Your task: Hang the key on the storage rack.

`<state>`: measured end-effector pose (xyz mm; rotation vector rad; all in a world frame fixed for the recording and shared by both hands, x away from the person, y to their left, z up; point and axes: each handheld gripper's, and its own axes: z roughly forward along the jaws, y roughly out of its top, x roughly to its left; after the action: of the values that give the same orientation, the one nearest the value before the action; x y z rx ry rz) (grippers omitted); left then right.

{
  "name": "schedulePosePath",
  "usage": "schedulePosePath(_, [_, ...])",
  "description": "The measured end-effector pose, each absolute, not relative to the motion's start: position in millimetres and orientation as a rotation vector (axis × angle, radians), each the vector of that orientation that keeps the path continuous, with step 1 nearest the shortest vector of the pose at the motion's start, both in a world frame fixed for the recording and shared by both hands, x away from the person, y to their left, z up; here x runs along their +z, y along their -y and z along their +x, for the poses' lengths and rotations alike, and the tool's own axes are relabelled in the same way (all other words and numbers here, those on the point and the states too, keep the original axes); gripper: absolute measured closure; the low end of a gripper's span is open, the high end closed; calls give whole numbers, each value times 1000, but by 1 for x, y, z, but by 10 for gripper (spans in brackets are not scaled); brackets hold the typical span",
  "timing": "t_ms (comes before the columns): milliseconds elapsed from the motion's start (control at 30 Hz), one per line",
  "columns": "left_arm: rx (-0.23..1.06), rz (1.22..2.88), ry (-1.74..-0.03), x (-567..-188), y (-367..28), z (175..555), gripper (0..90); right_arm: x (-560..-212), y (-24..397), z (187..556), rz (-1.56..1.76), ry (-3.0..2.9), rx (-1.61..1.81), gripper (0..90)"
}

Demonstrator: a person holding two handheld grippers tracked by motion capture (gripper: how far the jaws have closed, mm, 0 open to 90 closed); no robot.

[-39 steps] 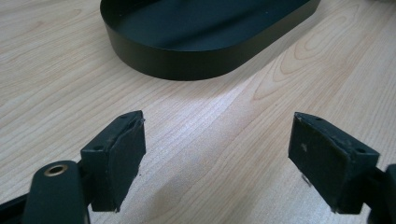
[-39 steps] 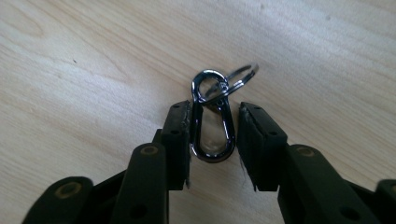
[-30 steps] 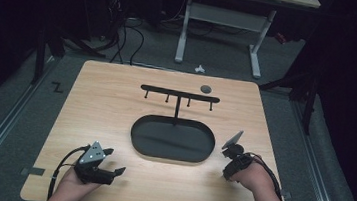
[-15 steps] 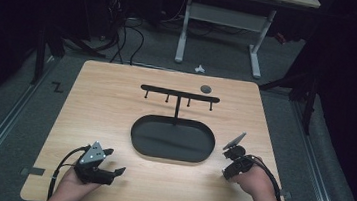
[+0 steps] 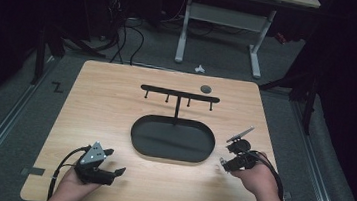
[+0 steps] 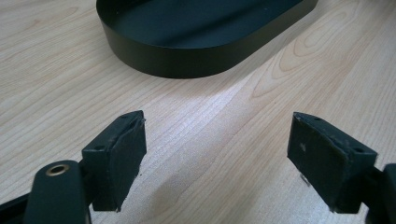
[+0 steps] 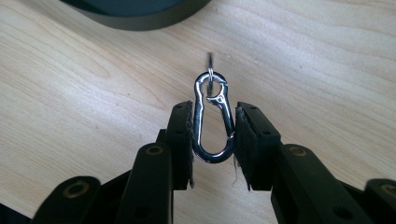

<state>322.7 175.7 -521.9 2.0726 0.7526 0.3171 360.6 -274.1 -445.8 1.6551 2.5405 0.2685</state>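
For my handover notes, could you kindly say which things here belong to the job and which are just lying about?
In use:
- carabiner clip, clamped in the right tool
- hook rack with oval tray, probably

Lying about:
- grey disc
- left tool, open, idle

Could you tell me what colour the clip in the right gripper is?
Shiny silver clip, best in right gripper view.

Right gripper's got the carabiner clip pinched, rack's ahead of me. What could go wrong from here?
1. The right gripper holds the carabiner only by its smooth, curved sides, so it may twist or pop out.
2. The small ring at its tip looks tiny against the rack's pegs; hooking could miss.
3. The rack's thin post could tip if bumped.
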Motion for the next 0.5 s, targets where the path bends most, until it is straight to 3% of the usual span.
schedulePosePath(500, [316,2071,-751,-522,-176,323,201,-421,270,363,1611,-2507,290,682])
